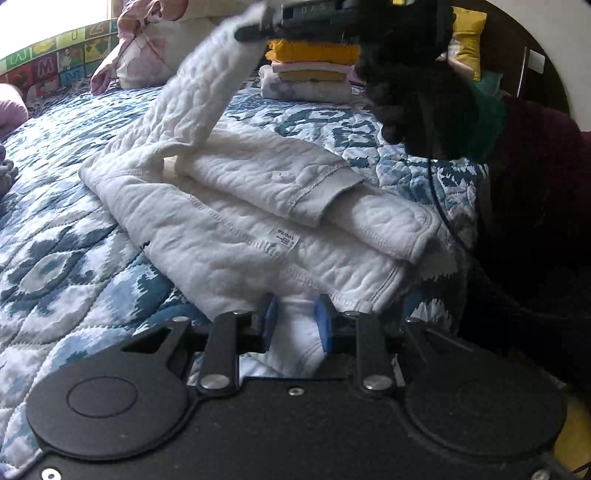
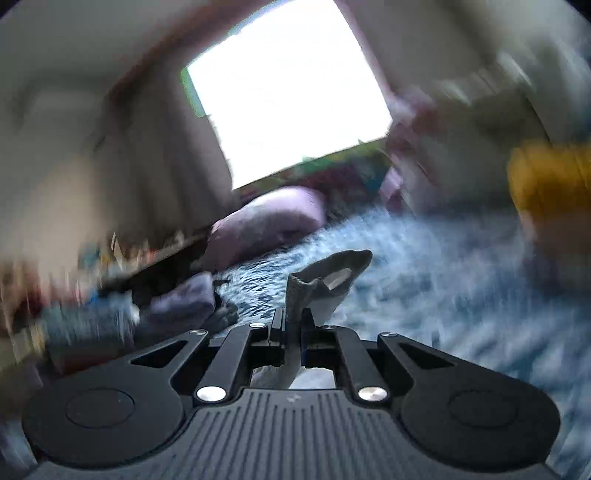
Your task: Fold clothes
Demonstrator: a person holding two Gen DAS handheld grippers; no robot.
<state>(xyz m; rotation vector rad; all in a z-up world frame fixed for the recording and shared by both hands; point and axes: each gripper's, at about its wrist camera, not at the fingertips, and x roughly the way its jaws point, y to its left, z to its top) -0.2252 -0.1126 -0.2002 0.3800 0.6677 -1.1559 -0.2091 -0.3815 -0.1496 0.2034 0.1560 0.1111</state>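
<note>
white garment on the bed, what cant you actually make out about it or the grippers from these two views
- Size label on the white garment, left wrist view: print too small to read.
- Right wrist view: motion blur smears the bed and room; only the fabric in the right gripper is sharp.
- Right gripper, left wrist view: cut off by the top edge.
- Left gripper: fabric sits between the pads; firmness of grip unclear.

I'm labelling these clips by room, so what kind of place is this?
Most likely a bedroom: a white garment lies on a bed's blue patterned quilt, with pillows by the window and a stack of folded clothes.
</note>
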